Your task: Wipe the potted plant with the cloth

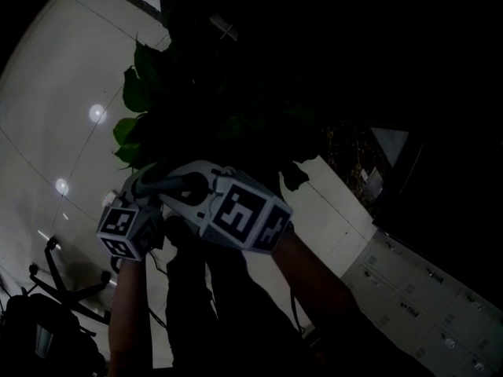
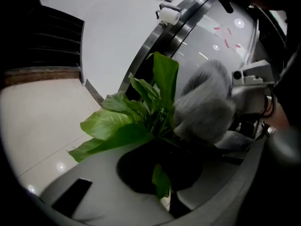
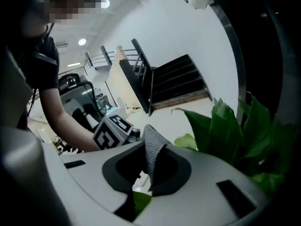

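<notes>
The potted plant (image 2: pixel 127 121) spreads broad green leaves in front of both grippers; in the dark head view its leaves (image 1: pixel 137 93) show above them. My left gripper (image 2: pixel 162 182) is shut on a small leaf (image 2: pixel 160 180) that pokes out between its dark pads. My right gripper (image 3: pixel 149 173) is shut on the grey cloth (image 3: pixel 153 149), which stands up from its jaws. The left gripper view shows that cloth (image 2: pixel 204 105) bunched against the leaves at the plant's right side. In the head view both grippers, left (image 1: pixel 137 203) and right (image 1: pixel 204 191), sit close together under the foliage. The pot is hidden.
A curved metal-framed glass wall (image 2: pixel 188 22) rises behind the plant. Dark stairs (image 3: pixel 174 79) stand beyond it. An office chair (image 1: pixel 63 285) is on the tiled floor at lower left, and white cabinets (image 1: pixel 424 305) at lower right. The person's arm (image 3: pixel 61 112) reaches in from the left.
</notes>
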`<action>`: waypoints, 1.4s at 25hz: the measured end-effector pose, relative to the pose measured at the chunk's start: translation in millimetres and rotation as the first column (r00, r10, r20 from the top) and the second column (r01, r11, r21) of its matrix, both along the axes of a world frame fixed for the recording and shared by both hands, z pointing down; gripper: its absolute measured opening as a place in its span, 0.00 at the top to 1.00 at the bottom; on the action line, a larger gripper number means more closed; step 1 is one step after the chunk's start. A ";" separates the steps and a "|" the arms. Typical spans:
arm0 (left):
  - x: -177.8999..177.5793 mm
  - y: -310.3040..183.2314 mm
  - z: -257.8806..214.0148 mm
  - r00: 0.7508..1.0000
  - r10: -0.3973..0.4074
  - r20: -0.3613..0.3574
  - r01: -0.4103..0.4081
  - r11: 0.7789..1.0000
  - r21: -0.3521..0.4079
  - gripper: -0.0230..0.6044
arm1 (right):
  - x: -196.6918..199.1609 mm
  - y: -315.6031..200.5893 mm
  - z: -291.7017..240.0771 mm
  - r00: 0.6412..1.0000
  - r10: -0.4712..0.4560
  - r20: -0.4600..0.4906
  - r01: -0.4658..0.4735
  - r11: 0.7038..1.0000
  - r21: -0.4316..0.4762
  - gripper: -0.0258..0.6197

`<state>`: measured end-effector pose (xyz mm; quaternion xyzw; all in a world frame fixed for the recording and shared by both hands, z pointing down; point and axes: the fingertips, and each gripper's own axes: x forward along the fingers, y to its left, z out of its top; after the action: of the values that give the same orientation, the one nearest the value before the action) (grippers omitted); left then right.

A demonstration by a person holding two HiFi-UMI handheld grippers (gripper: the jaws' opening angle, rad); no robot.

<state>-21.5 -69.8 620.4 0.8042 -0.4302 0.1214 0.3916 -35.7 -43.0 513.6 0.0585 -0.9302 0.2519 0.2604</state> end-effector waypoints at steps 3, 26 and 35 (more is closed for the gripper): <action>-16.9 -4.0 2.5 0.995 -0.059 0.079 0.058 0.998 0.005 0.98 | 16.1 -22.6 -39.2 0.992 0.099 0.074 -0.103 0.993 0.055 0.92; -23.1 -26.2 -19.0 0.996 -0.082 0.029 0.081 0.996 0.030 0.98 | -4.6 -33.2 -17.3 0.995 0.095 -0.009 -0.094 0.995 0.040 0.92; -15.5 -24.0 -78.8 0.998 -0.005 0.066 0.000 0.997 0.071 0.98 | 44.0 -75.1 -64.9 0.959 0.278 -0.050 -0.272 0.957 0.097 0.92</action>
<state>-37.0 -93.8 541.6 0.8127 -0.4480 0.1322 0.3483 8.2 -118.1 448.7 0.2067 -0.9147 0.2419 0.2492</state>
